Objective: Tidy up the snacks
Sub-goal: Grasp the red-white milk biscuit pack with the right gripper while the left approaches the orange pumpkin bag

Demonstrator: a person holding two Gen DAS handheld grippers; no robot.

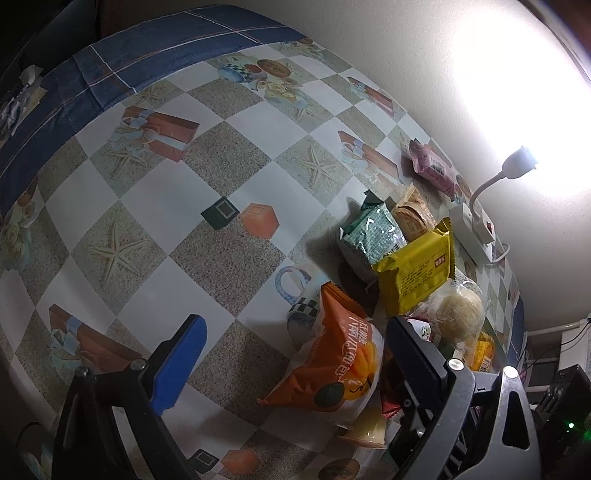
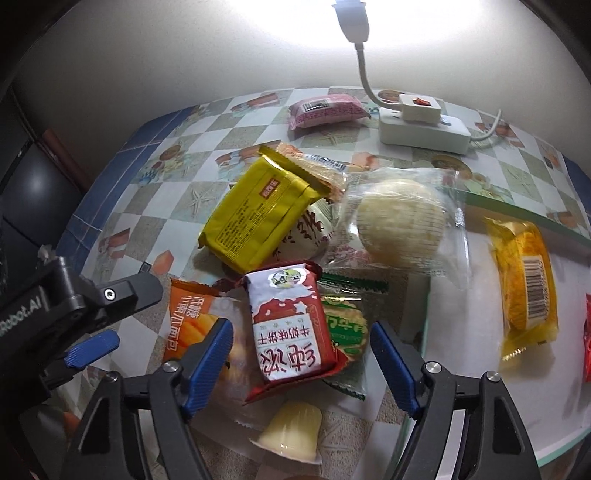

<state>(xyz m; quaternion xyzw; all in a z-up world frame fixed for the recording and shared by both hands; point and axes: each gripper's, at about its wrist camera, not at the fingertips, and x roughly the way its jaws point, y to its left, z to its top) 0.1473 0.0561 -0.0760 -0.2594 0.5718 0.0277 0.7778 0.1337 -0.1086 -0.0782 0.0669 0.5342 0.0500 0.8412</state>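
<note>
Checked oilcloth with starfish and gift-box prints covers the table (image 1: 236,155), a blue border running along its far edge under a plain white wall. Near the wall edge a white power strip (image 2: 424,129) carries a gooseneck lamp (image 2: 351,14) that glares onto the wall. A glass tray (image 2: 480,369) sits at the table's right side, holding a yellow cake pack (image 2: 524,280), its long axis running toward the wall.

Snacks lie heaped in the middle of the table. Largest is the yellow packet (image 2: 258,218), slanting from lower left up toward the wall. Beside it, a round bun in clear wrap (image 2: 399,221) overlaps the tray's rim. A pink packet (image 2: 325,109) lies apart by the wall edge, lengthwise along it. An orange bread bag (image 1: 340,358) lies at the heap's near left.

The right gripper (image 2: 301,369) stands half-wide, its jaws having just been closing, with the red milk-biscuit packet (image 2: 291,325) between the 2 blue pads (image 2: 207,365) but no pad pressing it; the packet's long axis points away from the gripper toward the wall, tilted slightly left. Under it lies a green cracker pack (image 2: 347,332), and a jelly cup (image 2: 291,432) lies nearest the near edge.

The left gripper (image 1: 295,347) hangs wide open, the orange bag between its fingers, untouched as far as I can tell.
</note>
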